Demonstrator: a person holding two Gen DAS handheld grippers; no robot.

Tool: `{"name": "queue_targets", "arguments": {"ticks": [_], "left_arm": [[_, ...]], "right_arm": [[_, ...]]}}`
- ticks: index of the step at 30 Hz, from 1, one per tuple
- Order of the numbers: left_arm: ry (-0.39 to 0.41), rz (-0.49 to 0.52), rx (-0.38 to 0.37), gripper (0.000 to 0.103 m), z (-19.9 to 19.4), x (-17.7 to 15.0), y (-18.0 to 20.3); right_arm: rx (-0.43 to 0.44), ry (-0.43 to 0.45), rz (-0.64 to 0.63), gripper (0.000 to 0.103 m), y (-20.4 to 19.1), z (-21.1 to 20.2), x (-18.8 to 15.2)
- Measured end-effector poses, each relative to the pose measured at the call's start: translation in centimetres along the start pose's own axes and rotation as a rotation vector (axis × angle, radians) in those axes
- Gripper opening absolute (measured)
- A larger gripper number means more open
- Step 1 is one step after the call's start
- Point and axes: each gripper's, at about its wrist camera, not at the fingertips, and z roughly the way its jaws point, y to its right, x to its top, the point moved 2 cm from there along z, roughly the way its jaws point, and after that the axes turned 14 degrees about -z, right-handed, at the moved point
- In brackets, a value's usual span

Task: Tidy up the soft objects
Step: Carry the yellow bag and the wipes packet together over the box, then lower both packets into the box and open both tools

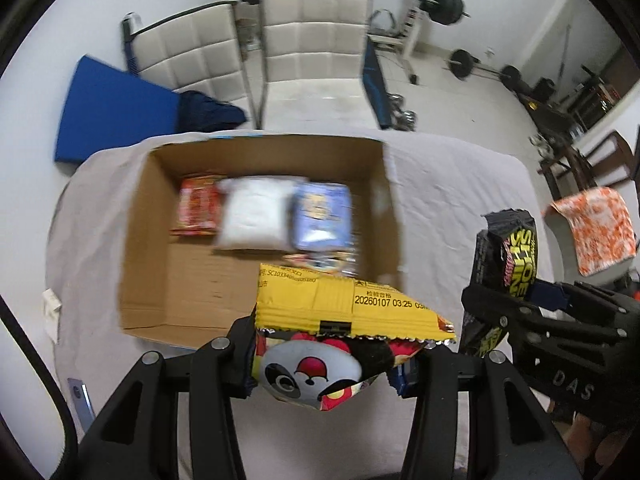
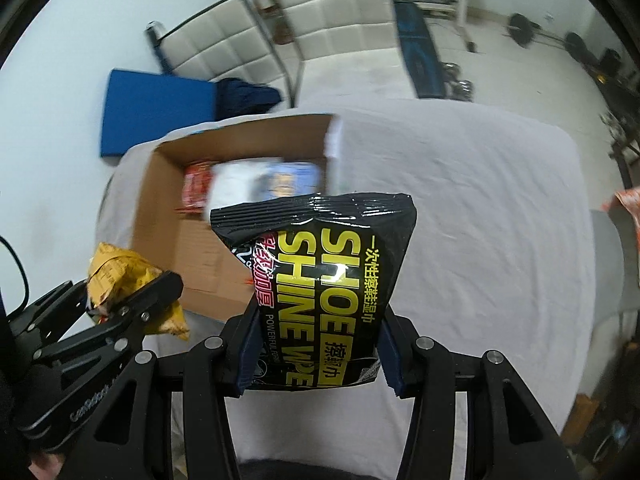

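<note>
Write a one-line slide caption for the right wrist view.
Right gripper holds a black shoe-wipe pack above the sheeted table, beside an open cardboard box of packets.

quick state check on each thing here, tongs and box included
left tongs: shut on yellow snack bag
yellow snack bag: held up near the box
right tongs: shut on shoe shine wipes pack
shoe shine wipes pack: held upright
cardboard box: open, packets inside
</note>
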Motion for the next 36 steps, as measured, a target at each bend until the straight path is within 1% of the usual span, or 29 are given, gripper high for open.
{"name": "queue_targets", "arguments": {"ticks": [6, 11, 14, 18, 20, 22, 23, 25, 28, 31, 33, 36], "left_arm": [[0.033, -0.038, 0.026, 0.045, -0.5, 2.2, -5.2], [0.039, -0.061, 0.035, 0.045, 0.2, 3.9, -8.0], [0.02, -0.071, 0.038, 0.045, 1.2, 4.8, -9.4], [-0.053, -0.082, 0.036, 0.046, 4.3, 5.7, -10.9], [-0.113, -0.084, 0.039, 0.046, 6.5, 5.9, -11.5], [-0.195, -0.108, 0.006, 0.046, 8.9, 6.0, -12.3], [-0.238, -0.112, 0.004, 0.046, 10.3, 6.0, -12.6], [-0.291, -0.118, 0.01, 0.046, 12.4, 6.0, -13.2], [-0.347, -0.118, 0.024, 0.047, 14.7, 6.2, -13.9], [-0.403, -0.121, 0.021, 0.047, 16.7, 6.3, -14.5], [-0.451, -0.117, 0.02, 0.047, 18.0, 6.0, -14.6], [-0.492, -0.1, 0.042, 0.047, 19.4, 5.3, -14.6]], "right_arm": [[0.035, -0.01, -0.065, 0.052, -5.9, 2.2, 2.9], [0.058, -0.027, -0.079, 0.052, -8.6, 4.9, 4.6], [0.072, -0.045, -0.074, 0.052, -9.3, 7.1, 5.3], [0.101, -0.097, -0.041, 0.052, -9.6, 11.3, 5.7], [0.113, -0.129, -0.026, 0.053, -9.6, 13.6, 5.7], [0.108, -0.157, -0.018, 0.052, -9.6, 15.8, 5.6], [0.108, -0.171, -0.014, 0.052, -9.6, 16.8, 5.5], [0.102, -0.193, -0.008, 0.053, -9.6, 18.7, 5.4], [0.097, -0.218, -0.01, 0.053, -9.8, 20.8, 5.3], [0.097, -0.237, -0.008, 0.053, -9.8, 22.6, 5.3], [0.098, -0.243, -0.008, 0.053, -9.8, 23.5, 5.4], [0.101, -0.257, -0.007, 0.055, -9.8, 24.2, 5.5]]}}
